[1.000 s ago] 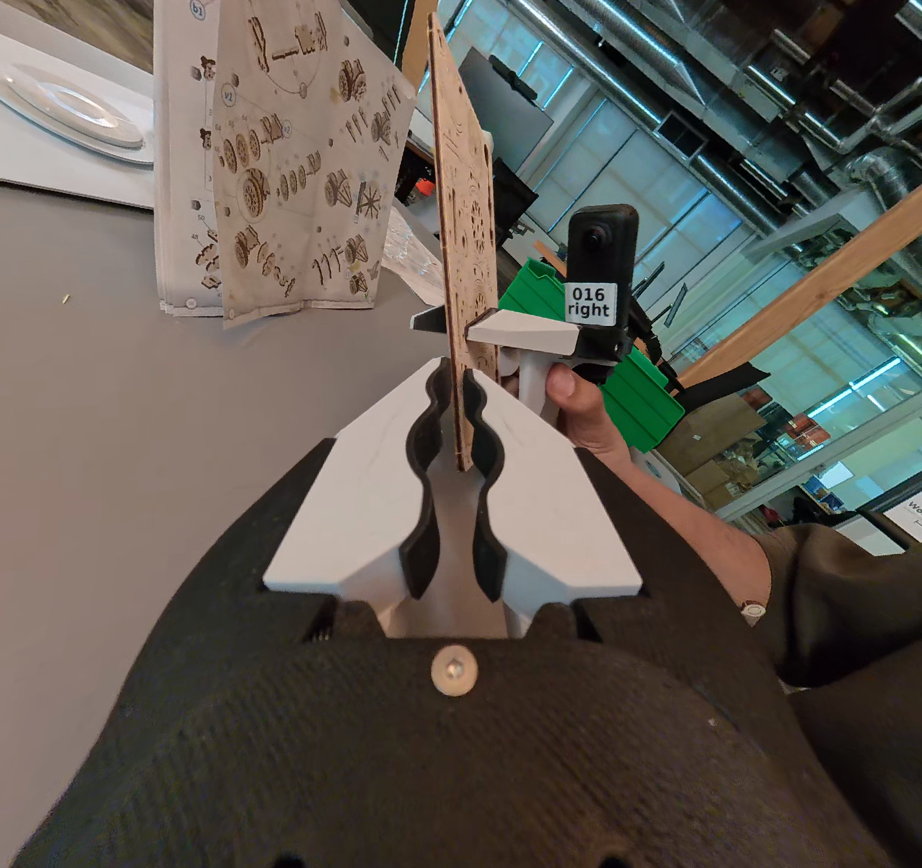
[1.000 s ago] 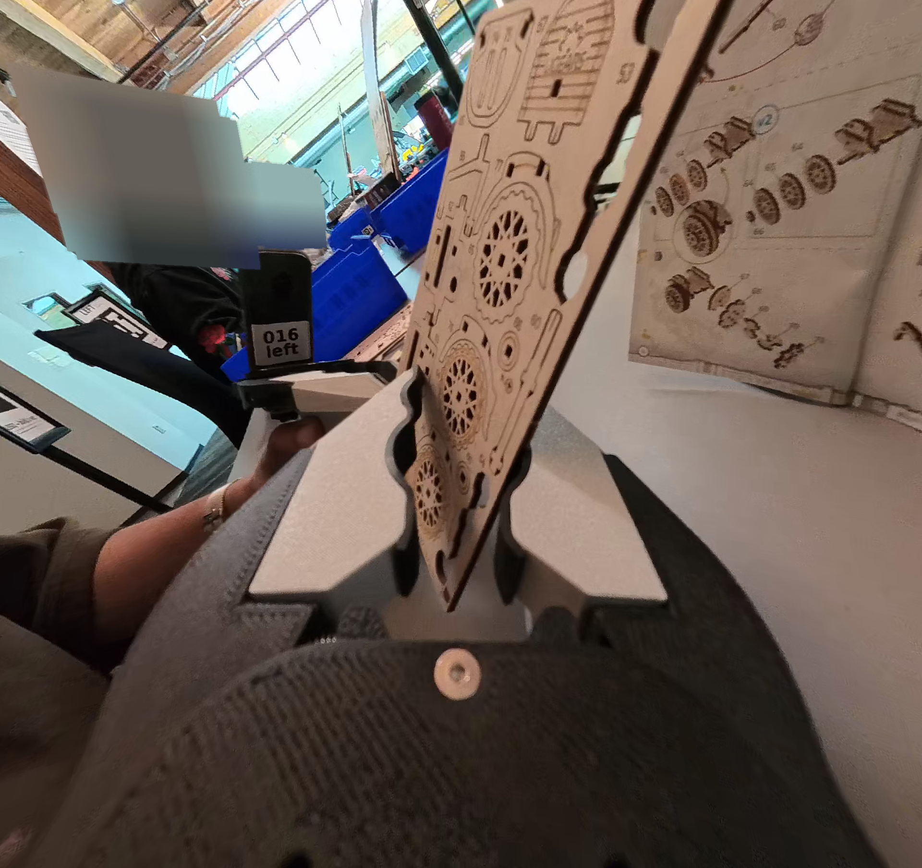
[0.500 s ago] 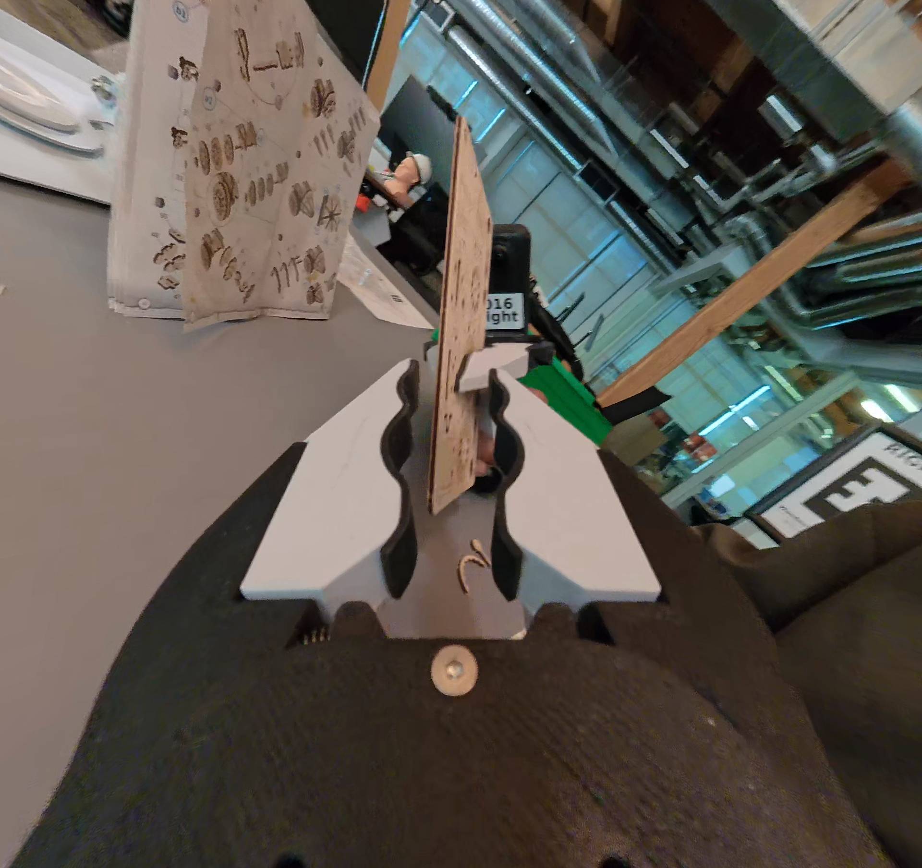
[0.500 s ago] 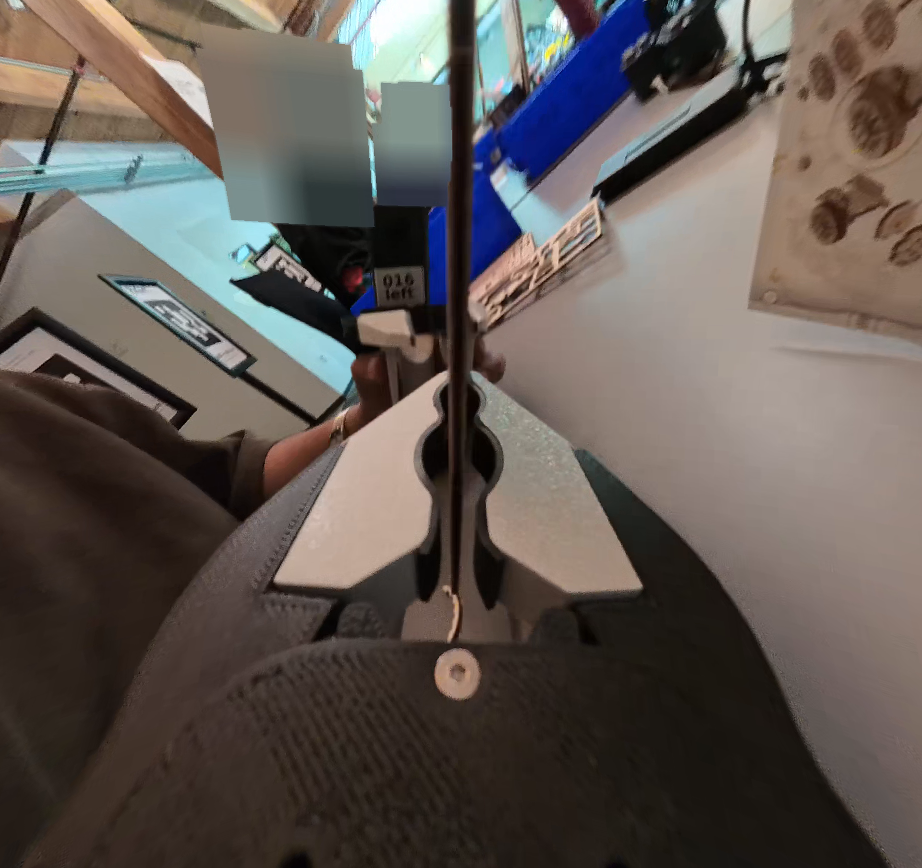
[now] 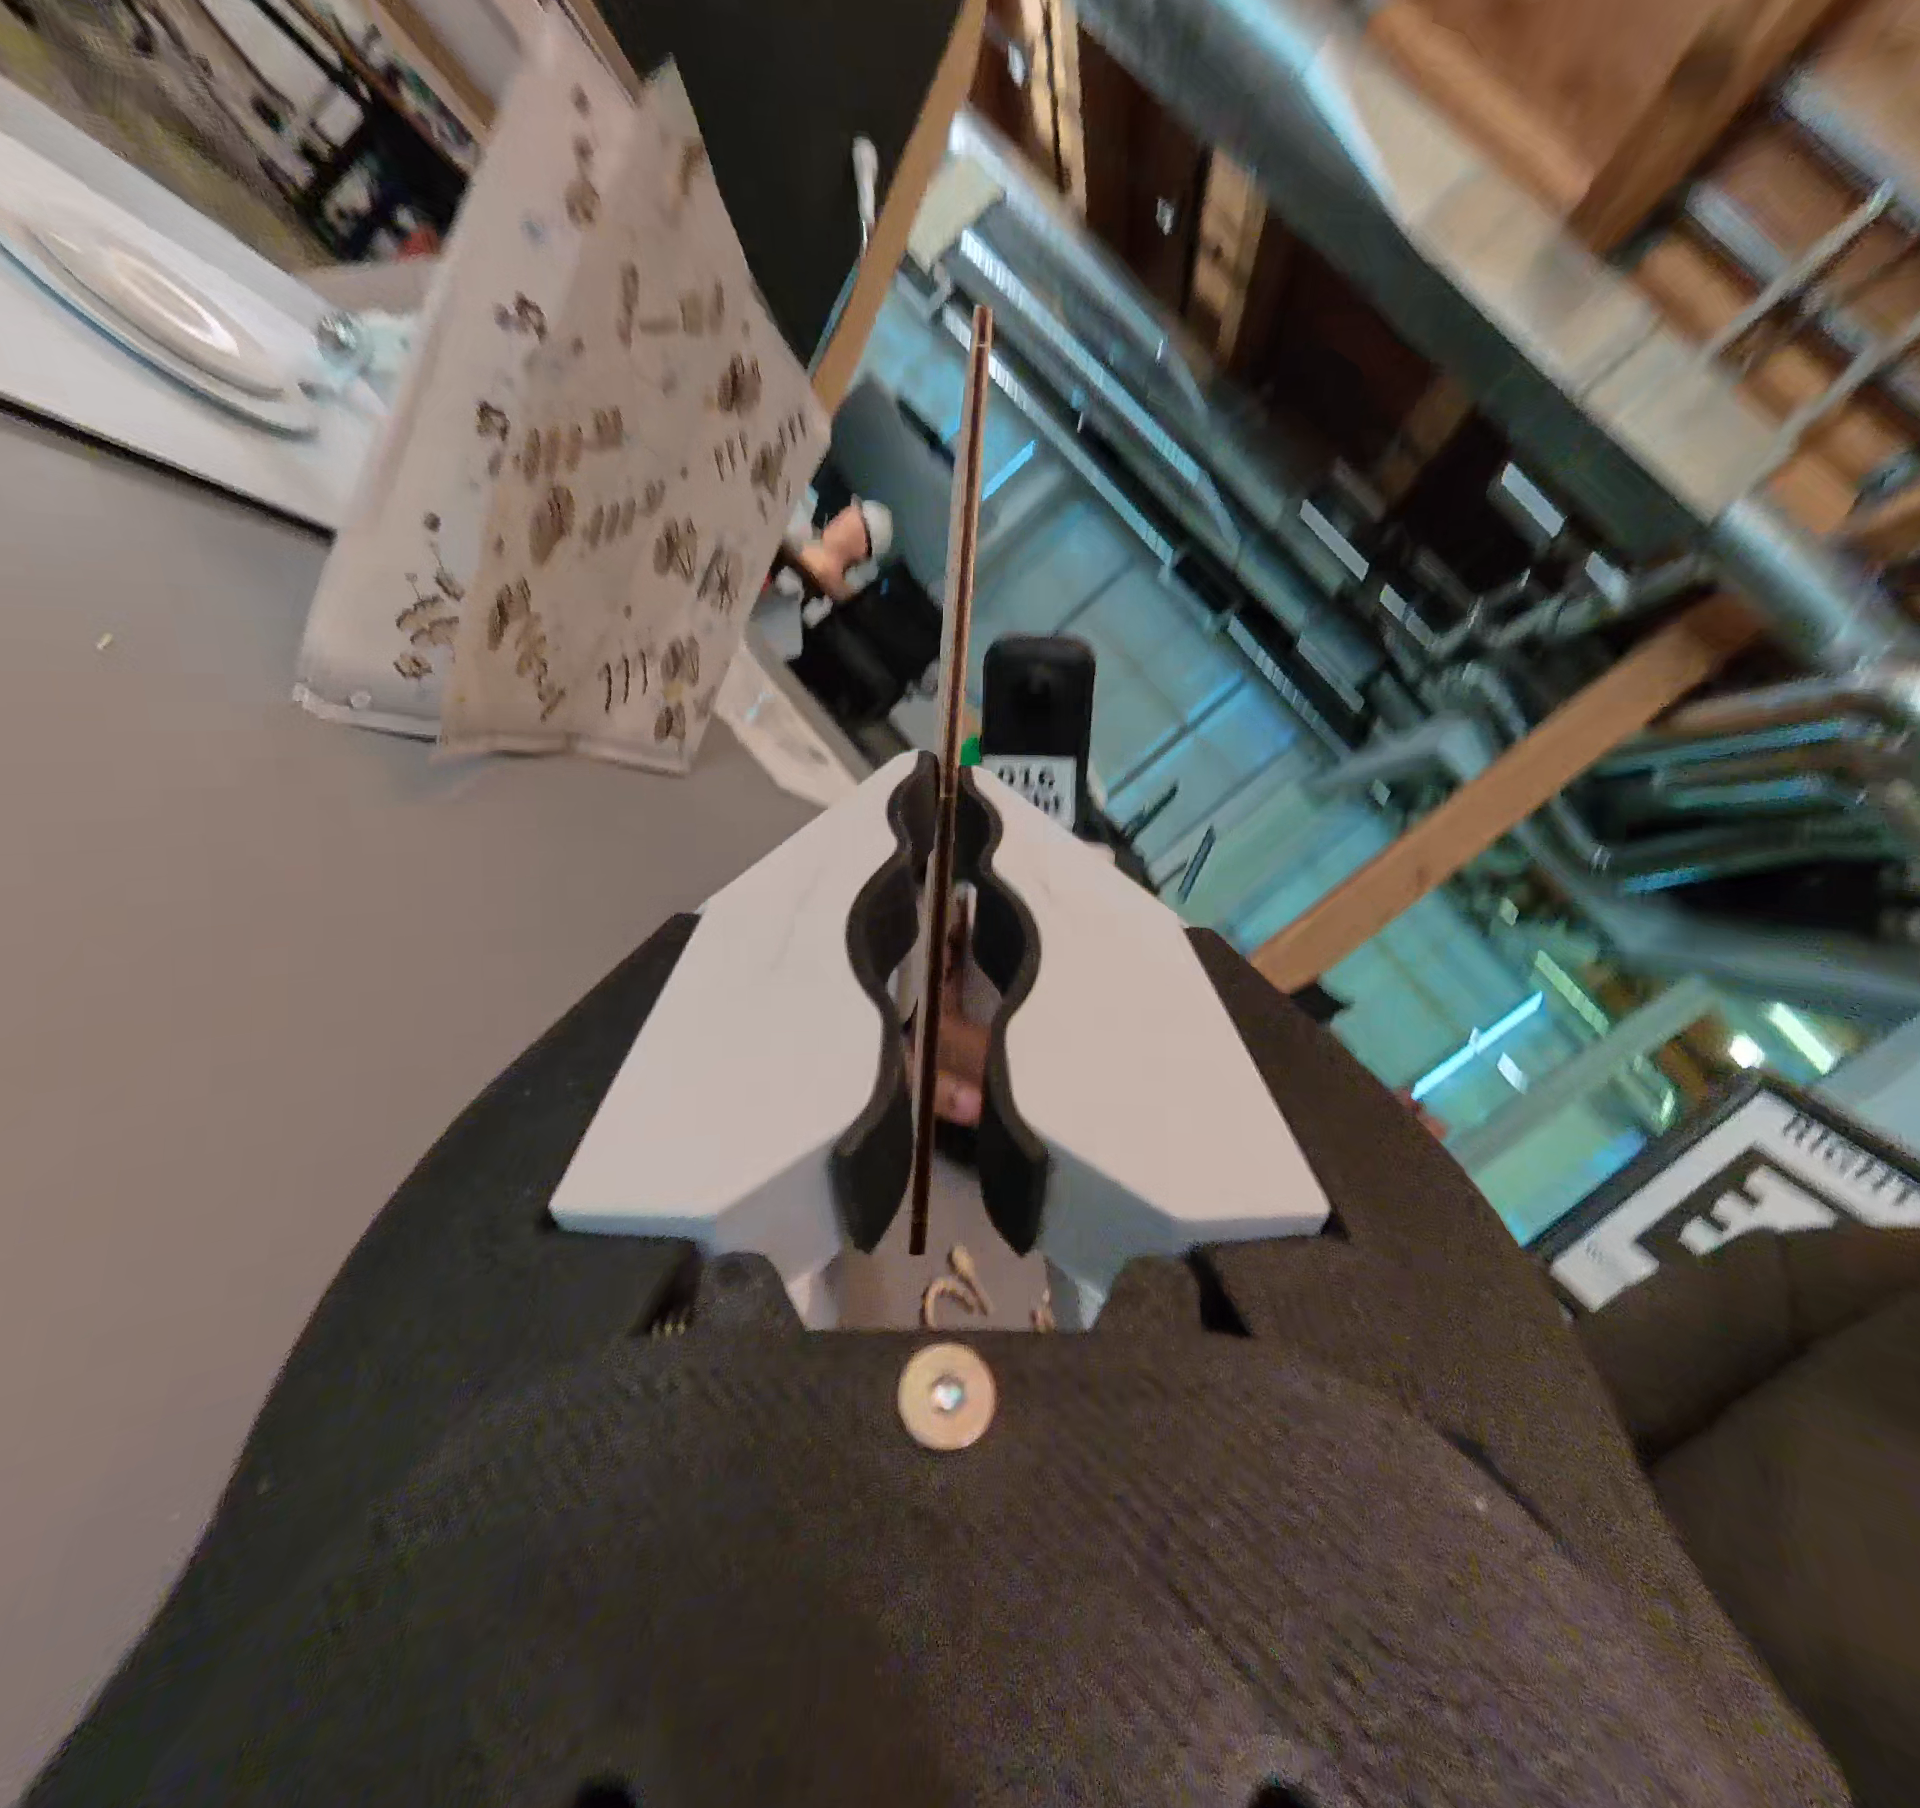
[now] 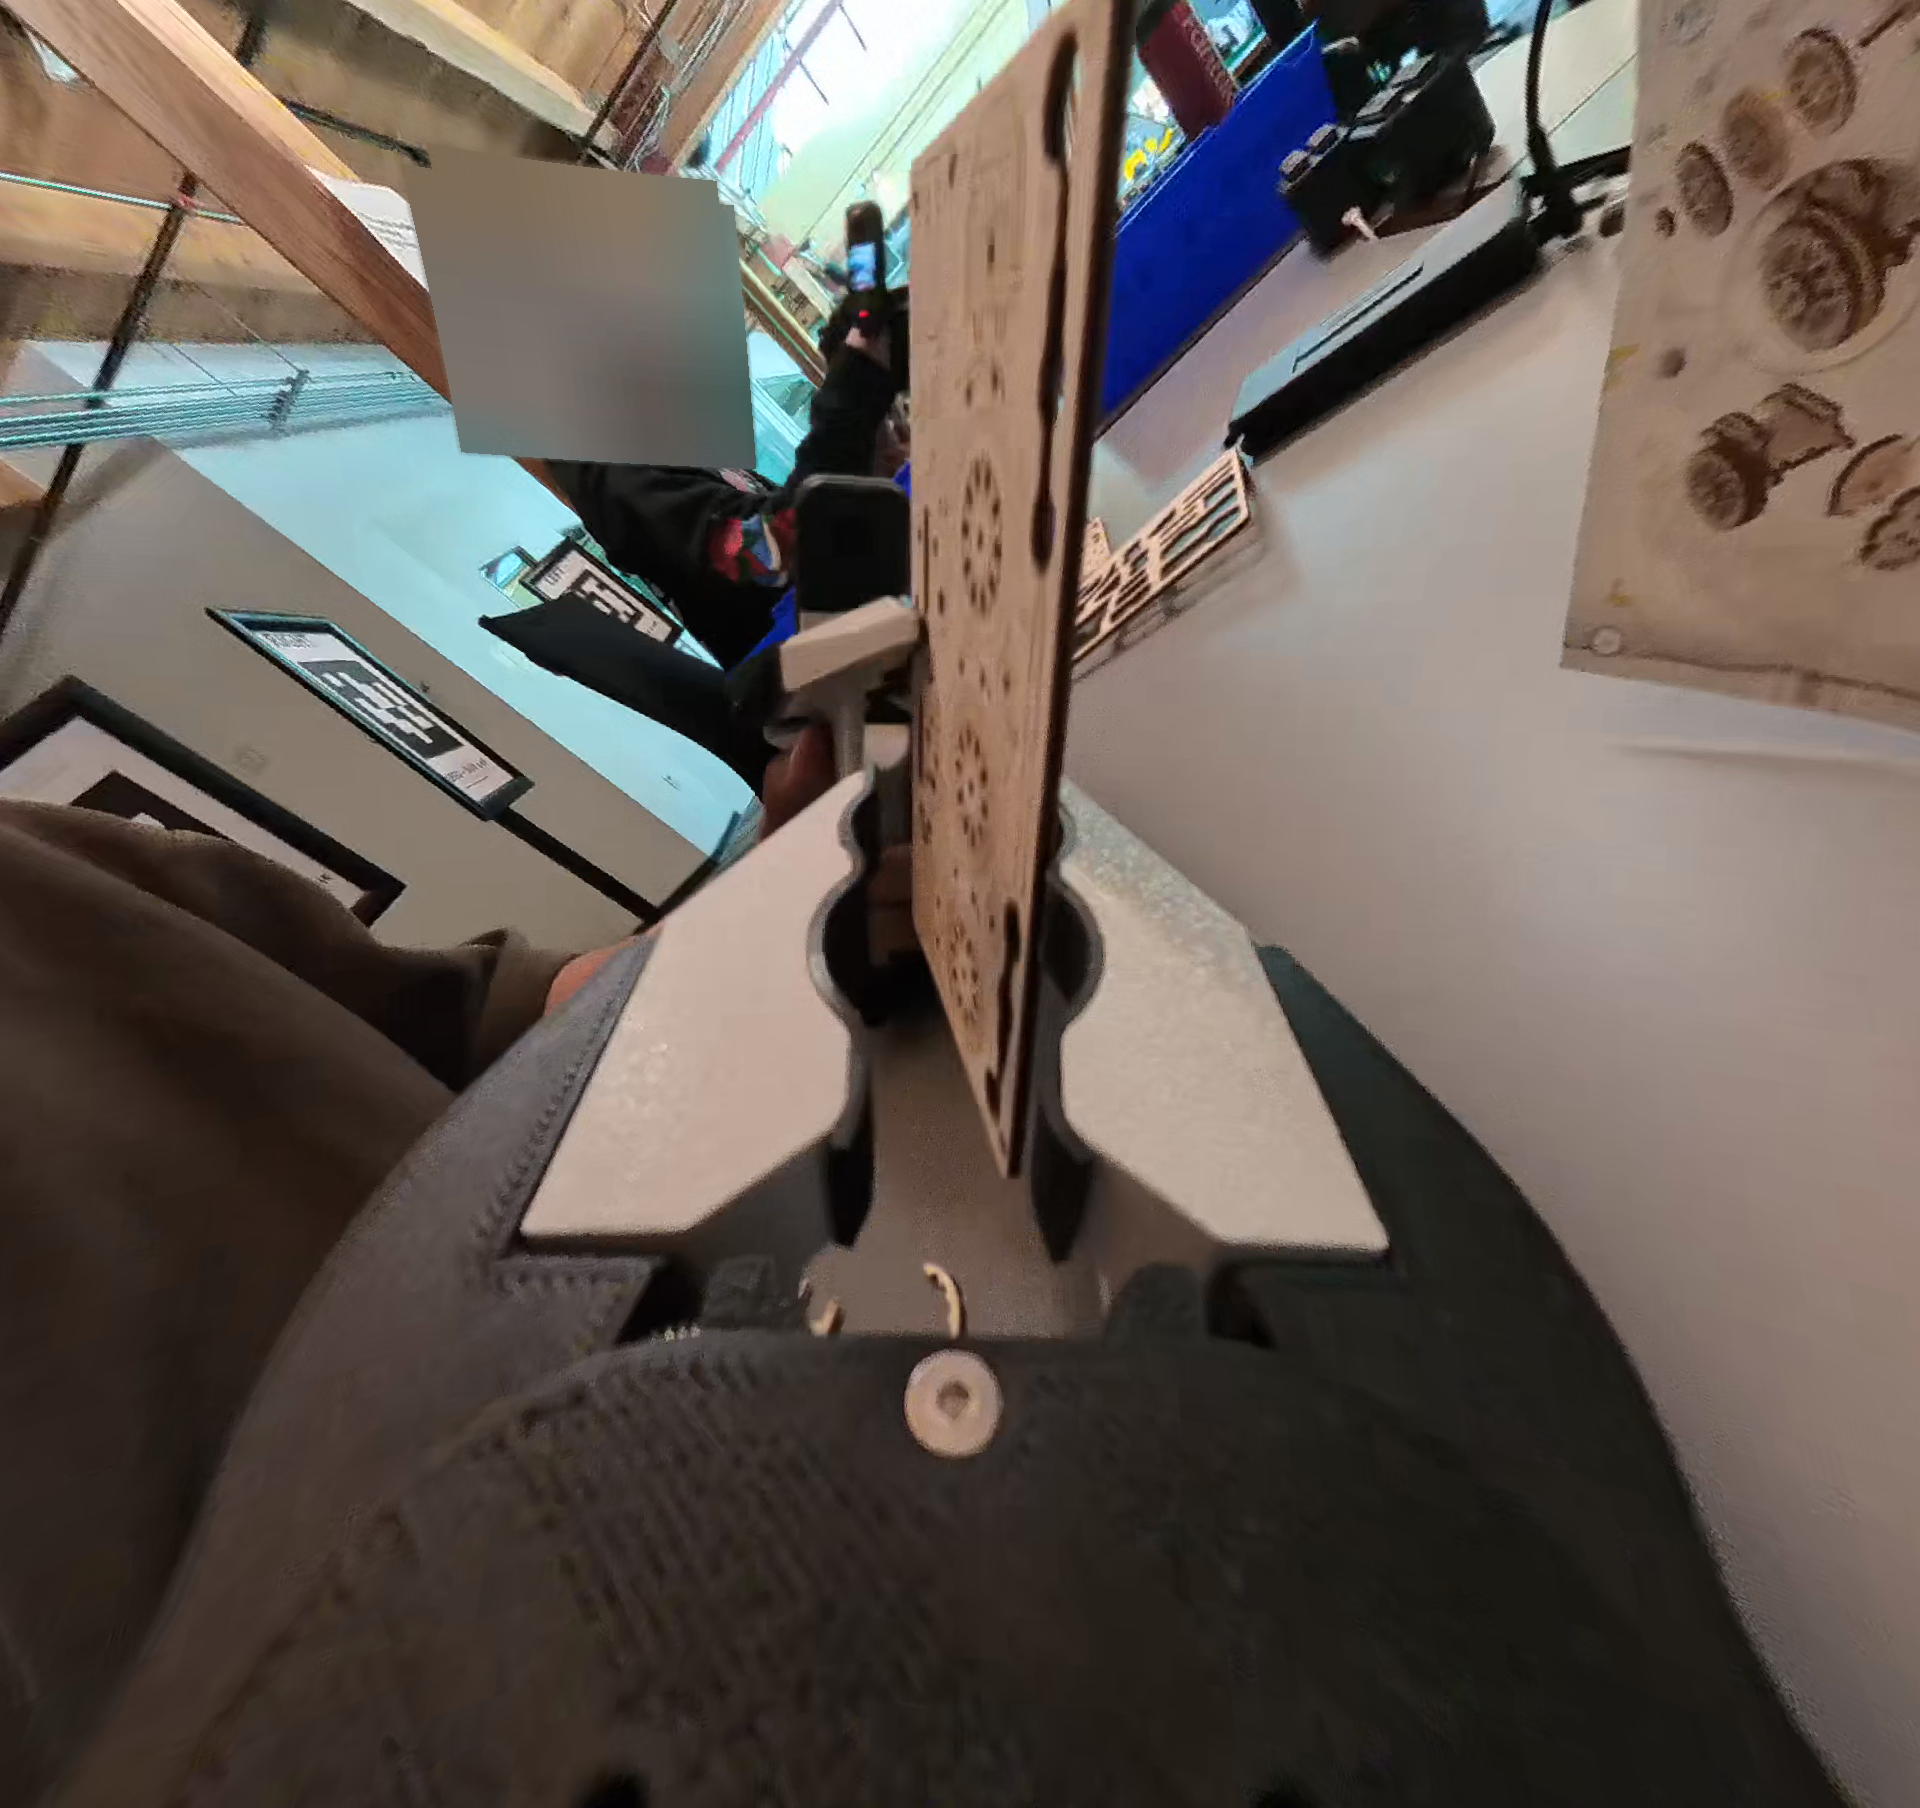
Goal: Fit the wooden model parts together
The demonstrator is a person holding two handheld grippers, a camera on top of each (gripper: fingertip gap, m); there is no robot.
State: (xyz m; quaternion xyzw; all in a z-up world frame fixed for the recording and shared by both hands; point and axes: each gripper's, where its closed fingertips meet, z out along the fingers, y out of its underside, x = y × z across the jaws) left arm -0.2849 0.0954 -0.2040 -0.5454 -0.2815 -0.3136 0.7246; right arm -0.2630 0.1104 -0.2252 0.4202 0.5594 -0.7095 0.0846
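A thin laser-cut wooden parts sheet [image 5: 963,553] stands edge-on in the left wrist view. My left gripper [image 5: 943,792] is shut on it at the fingertips. In the right wrist view the same sheet [image 6: 997,615] shows its engraved gears and stands between the jaws of my right gripper [image 6: 966,813]. That gripper is open, and the sheet leans on its right finger. The left gripper's finger [image 6: 847,641] presses the sheet from the far side. Small curved wooden bits lie at the base of each gripper's jaws, in the left wrist view [image 5: 956,1291] and in the right wrist view [image 6: 940,1296].
A paper instruction sheet [image 5: 582,532] stands on the grey table [image 5: 260,927] and also shows in the right wrist view [image 6: 1787,304]. Another cut wooden sheet [image 6: 1164,553] lies flat on the table. Blue bins [image 6: 1205,220] and a black device [image 6: 1382,324] are at the table's far side. My two grippers' fingertips are within a few centimetres of each other.
Half a second ago my right gripper was shut on the sheet and my left was open. Now the left has closed on it and the right has opened. The sheet has turned.
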